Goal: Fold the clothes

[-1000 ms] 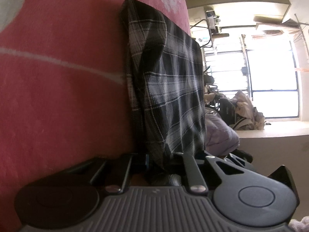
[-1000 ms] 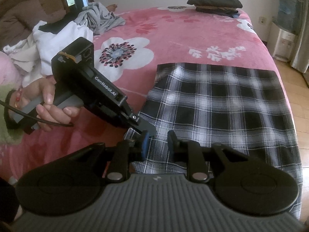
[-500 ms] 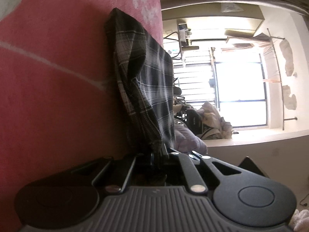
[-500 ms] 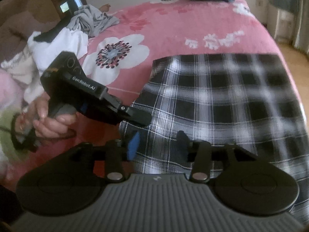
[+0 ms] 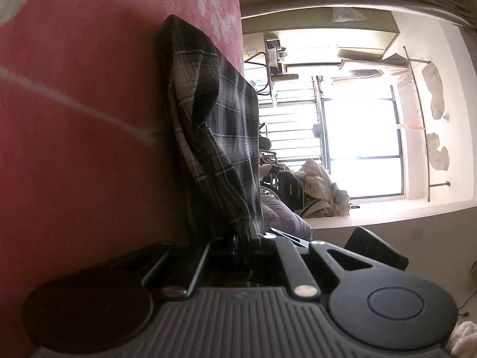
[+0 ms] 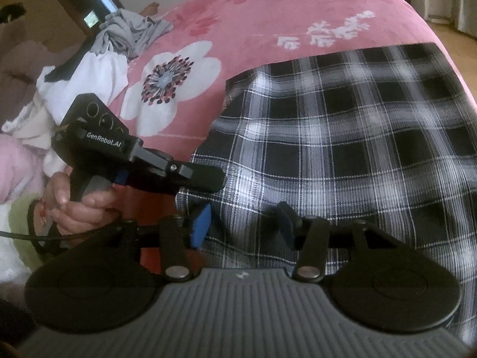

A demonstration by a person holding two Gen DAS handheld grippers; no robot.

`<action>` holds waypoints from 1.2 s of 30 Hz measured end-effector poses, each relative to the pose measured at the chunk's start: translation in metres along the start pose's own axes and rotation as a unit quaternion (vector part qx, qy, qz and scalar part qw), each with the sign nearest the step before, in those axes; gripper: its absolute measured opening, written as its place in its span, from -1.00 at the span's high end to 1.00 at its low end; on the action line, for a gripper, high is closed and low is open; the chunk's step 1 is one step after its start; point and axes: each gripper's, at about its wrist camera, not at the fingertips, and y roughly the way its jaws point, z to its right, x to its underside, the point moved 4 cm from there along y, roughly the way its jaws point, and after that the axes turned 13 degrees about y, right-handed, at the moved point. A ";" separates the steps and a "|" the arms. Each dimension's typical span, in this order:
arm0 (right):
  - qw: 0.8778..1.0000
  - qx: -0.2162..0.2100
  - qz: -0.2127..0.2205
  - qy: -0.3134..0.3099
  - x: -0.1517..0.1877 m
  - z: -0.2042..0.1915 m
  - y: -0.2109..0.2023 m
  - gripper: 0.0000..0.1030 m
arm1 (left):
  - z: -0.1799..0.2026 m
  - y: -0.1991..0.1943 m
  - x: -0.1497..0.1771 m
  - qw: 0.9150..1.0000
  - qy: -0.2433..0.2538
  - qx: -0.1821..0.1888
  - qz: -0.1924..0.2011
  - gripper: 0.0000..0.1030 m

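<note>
The left gripper (image 5: 238, 243) has its jaws pressed together on a pinch of the plaid garment (image 6: 342, 149); in the left wrist view the cloth (image 5: 214, 137) rises from between the pads in a bunched, ridged fold. In the right wrist view the same left gripper (image 6: 208, 176) reaches in from the left, its black tip lying on the near left corner of the plaid. A hand (image 6: 80, 205) wraps its grip, with a cord trailing off to the left.

The right gripper (image 6: 243, 219) hangs over the near edge of the garment, just beside the left one. Its jaws are opening; the blue-padded fingers (image 6: 201, 223) stand apart with plaid cloth lying below and between them, and the pads do not press on it.

The garment, black and white checked, lies mostly flat on the pink bedspread (image 6: 256, 26) and covers the near right part of the bed, reaching to the bed's right edge. Its far edge runs straight across; its left edge is slightly rumpled near the grippers.

Beyond the left edge of the plaid, a large white flower (image 6: 167, 80) is printed on the bedspread. At the bed's far left corner lies a pile of white and grey clothes (image 6: 113, 41).

Past the bed's edge in the left wrist view stands a bright window (image 5: 360, 146).
</note>
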 end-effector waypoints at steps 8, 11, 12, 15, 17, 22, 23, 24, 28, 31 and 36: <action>0.997 0.039 -0.008 -0.062 0.002 -0.014 0.007 0.10 | -0.002 0.001 0.002 1.000 -0.002 0.001 0.000 0.89; 0.996 0.049 -0.012 -0.069 0.002 -0.016 0.009 0.18 | -0.004 0.001 0.002 1.000 -0.004 -0.001 -0.002 0.89; 0.996 0.052 -0.013 -0.071 0.003 -0.016 0.010 0.25 | -0.004 0.001 0.002 1.000 -0.003 -0.002 -0.002 0.89; 0.994 0.067 -0.016 -0.082 0.005 -0.020 0.015 0.57 | -0.006 0.002 0.001 1.000 -0.004 -0.001 0.000 0.90; 0.992 0.081 -0.012 -0.091 0.006 -0.022 0.016 0.76 | -0.005 -0.001 0.001 1.000 -0.002 0.001 0.003 0.90; 0.988 0.114 0.008 -0.105 0.010 -0.025 0.013 0.85 | -0.005 -0.011 -0.003 1.000 0.003 -0.008 0.015 0.75; 0.987 0.122 0.014 -0.108 0.010 -0.026 0.011 0.86 | -0.006 -0.015 -0.004 1.000 0.003 -0.015 0.020 0.73; 0.986 0.127 0.022 -0.106 0.010 -0.027 0.008 0.86 | -0.007 -0.020 -0.005 0.999 0.005 -0.023 0.026 0.72; 0.987 0.128 0.053 -0.078 0.007 -0.026 -0.008 0.86 | -0.010 -0.035 -0.007 0.998 0.012 -0.049 0.043 0.70; 0.990 0.113 0.073 -0.031 0.002 -0.020 -0.020 0.86 | -0.010 -0.042 -0.005 0.996 0.029 -0.077 0.042 0.69; 0.987 0.134 0.084 -0.019 -0.002 -0.014 -0.022 0.86 | 0.005 -0.041 -0.001 0.991 0.070 -0.106 0.030 0.64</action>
